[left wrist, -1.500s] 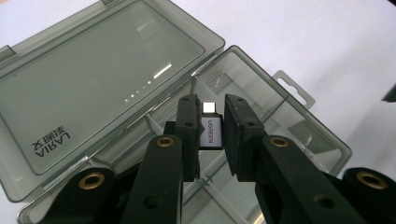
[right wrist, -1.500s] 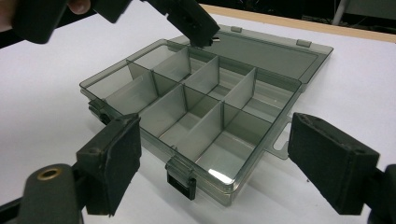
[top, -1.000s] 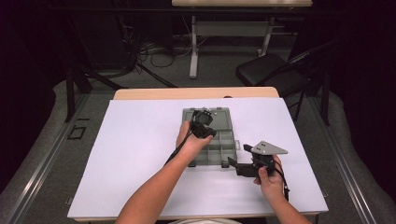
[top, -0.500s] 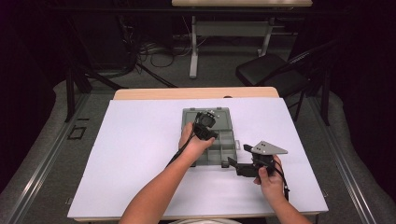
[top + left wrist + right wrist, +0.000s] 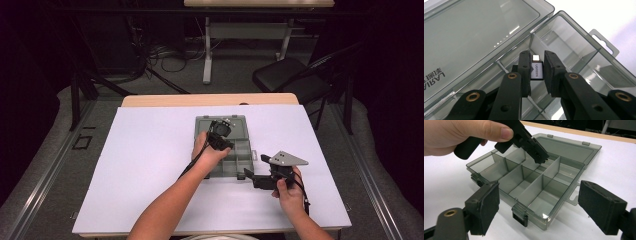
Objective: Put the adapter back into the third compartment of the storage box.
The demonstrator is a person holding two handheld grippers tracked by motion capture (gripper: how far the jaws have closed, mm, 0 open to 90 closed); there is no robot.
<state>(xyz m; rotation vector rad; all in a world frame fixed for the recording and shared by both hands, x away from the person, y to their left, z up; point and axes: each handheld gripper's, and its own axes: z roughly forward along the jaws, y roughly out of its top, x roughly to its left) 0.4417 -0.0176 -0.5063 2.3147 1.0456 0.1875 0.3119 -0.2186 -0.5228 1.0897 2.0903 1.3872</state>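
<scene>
Left gripper view has the left tongs (image 5: 537, 73) nearly closed, pads clamped on a small silver adapter (image 5: 536, 70) held above the compartments of a smoky clear organizer box (image 5: 574, 47), its lid (image 5: 474, 32) lying open. High view places that box (image 5: 239, 152) mid-bench (image 5: 145, 155). Just right of its near corner, the right tongs (image 5: 539, 210) stand wide open and hold nothing.

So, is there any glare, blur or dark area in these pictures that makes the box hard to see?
High view: room dark, table evenly lit, box small. Left gripper view: pale streaks of glare on the lid; the adapter between the pads is sharp, its print readable. Right gripper view: box sharp, near pads slightly soft, white sheet bright.
</scene>
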